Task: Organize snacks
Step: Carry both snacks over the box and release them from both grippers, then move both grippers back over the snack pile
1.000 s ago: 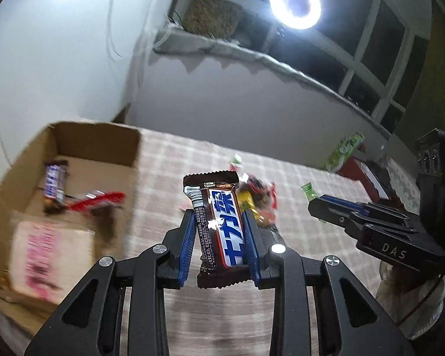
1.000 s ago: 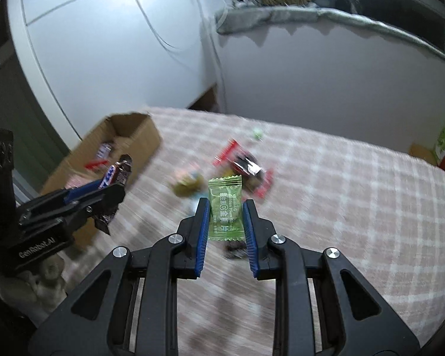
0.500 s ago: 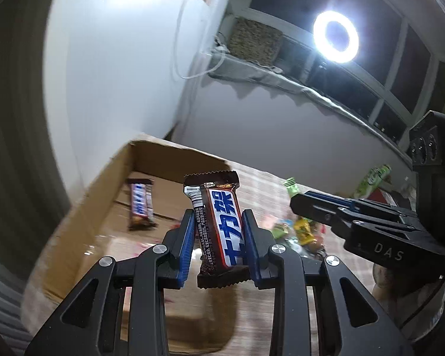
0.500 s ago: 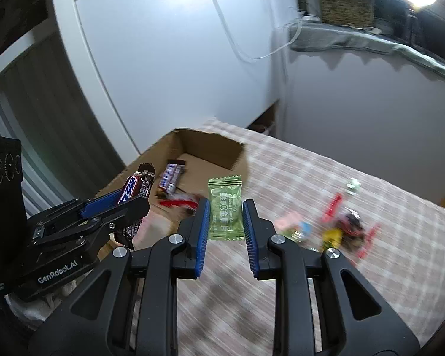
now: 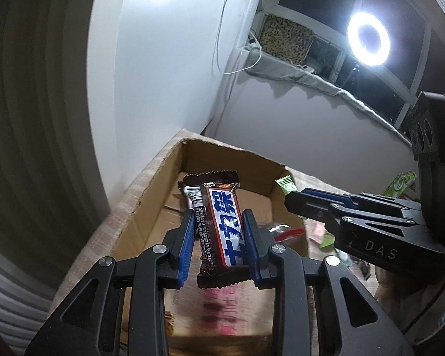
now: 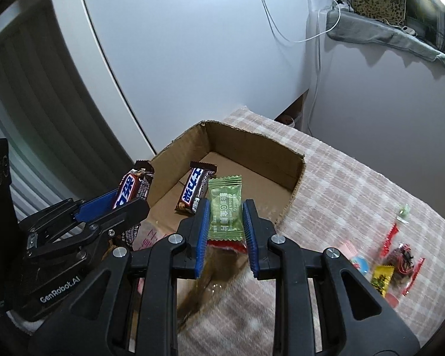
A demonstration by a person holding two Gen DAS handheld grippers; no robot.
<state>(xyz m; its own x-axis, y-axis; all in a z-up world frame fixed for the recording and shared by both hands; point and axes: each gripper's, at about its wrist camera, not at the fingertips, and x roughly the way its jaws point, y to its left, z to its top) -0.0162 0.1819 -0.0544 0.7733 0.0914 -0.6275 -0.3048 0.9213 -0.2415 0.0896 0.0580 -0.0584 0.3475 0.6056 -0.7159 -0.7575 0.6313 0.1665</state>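
Note:
My left gripper (image 5: 219,222) is shut on a brown chocolate bar (image 5: 219,222) with blue lettering, held over the open cardboard box (image 5: 151,195). My right gripper (image 6: 225,213) is shut on a small green candy packet (image 6: 225,210), held above the box's near right corner (image 6: 293,178). In the right wrist view the left gripper (image 6: 124,198) shows at the left with its chocolate bar (image 6: 132,188). A second chocolate bar (image 6: 194,190) lies on the box floor, and a red wrapper (image 5: 284,231) lies inside near the right wall. The right gripper (image 5: 293,198) also shows at the right of the left wrist view.
The box sits at the left end of a checked tablecloth (image 6: 356,184). Several loose snacks (image 6: 397,258) lie on the cloth to the right. A white wall panel (image 6: 192,44) stands behind the box. A ring light (image 5: 368,38) shines by the window.
Both grippers have swung left with their snacks, from over the cloth to over the box. The loose snacks have slid to the right edge of view.

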